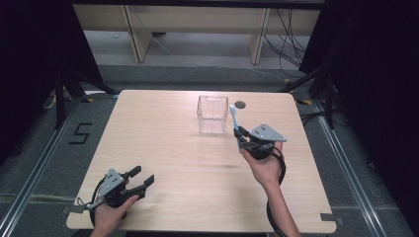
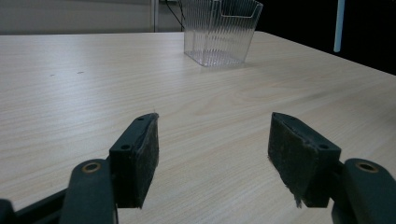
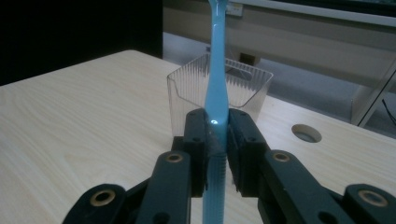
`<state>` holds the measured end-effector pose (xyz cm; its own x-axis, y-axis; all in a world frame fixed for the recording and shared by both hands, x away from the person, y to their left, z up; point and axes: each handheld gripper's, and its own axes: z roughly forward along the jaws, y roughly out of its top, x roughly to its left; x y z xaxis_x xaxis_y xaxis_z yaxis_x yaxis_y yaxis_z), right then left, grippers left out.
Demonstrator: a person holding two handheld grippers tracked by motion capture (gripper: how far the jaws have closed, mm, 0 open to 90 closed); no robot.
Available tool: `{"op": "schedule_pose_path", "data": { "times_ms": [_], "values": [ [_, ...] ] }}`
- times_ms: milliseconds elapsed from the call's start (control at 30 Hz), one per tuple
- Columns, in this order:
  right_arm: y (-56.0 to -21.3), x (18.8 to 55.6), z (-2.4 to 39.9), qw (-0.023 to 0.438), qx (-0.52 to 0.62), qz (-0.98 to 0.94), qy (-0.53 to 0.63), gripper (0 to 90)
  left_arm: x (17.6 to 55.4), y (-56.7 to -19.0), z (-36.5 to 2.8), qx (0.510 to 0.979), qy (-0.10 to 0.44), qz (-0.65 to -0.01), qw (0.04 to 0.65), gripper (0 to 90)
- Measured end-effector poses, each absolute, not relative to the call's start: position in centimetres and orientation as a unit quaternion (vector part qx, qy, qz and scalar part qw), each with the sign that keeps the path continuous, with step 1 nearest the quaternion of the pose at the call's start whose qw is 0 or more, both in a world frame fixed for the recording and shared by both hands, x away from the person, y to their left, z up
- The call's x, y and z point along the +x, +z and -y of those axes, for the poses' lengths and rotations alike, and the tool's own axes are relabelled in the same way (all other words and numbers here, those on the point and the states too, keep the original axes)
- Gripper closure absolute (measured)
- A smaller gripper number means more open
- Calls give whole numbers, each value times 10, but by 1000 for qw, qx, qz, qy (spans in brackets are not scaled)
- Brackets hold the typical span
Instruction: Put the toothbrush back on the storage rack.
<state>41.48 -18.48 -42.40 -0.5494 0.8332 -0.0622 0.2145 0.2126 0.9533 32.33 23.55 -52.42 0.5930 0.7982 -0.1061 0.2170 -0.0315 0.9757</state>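
Observation:
A clear ribbed plastic container [image 1: 212, 114] stands upright on the far middle of the wooden table [image 1: 163, 148]. My right gripper [image 1: 240, 137] is shut on a light blue toothbrush [image 1: 234, 118], held upright just right of the container. In the right gripper view the toothbrush [image 3: 217, 79] rises between the pads [image 3: 201, 140], with the container [image 3: 243, 86] right behind it. My left gripper [image 1: 141, 178] rests open near the table's front left corner. In the left gripper view its jaws stand wide apart with nothing between them, and the container [image 2: 219, 32] is far ahead.
A round cable hole [image 1: 240, 104] sits in the table just behind and right of the container. A hole [image 3: 306, 133] also shows in the right gripper view. Wooden furniture legs [image 1: 141, 34] and cables lie on the floor beyond. Black stands flank the table.

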Motion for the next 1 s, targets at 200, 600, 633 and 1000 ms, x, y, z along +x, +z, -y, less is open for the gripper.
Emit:
{"op": "schedule_pose_path", "data": {
  "times_ms": [200, 600, 633, 1000],
  "values": [
    [-422, 419, 181, 299, 380, -702, 524, 786, 323, -524, -235, 672, 245, -381, 585, 333],
    [-416, 432, 175, 325, 377, -686, 530, 786, 323, -524, -235, 675, 249, -375, 585, 333],
    [-415, 433, 175, 330, 376, -682, 534, 786, 323, -524, -235, 675, 249, -374, 585, 333],
    [-411, 440, 173, 326, 393, -672, 536, 786, 323, -524, -236, 675, 249, -374, 585, 333]
  ]
}}
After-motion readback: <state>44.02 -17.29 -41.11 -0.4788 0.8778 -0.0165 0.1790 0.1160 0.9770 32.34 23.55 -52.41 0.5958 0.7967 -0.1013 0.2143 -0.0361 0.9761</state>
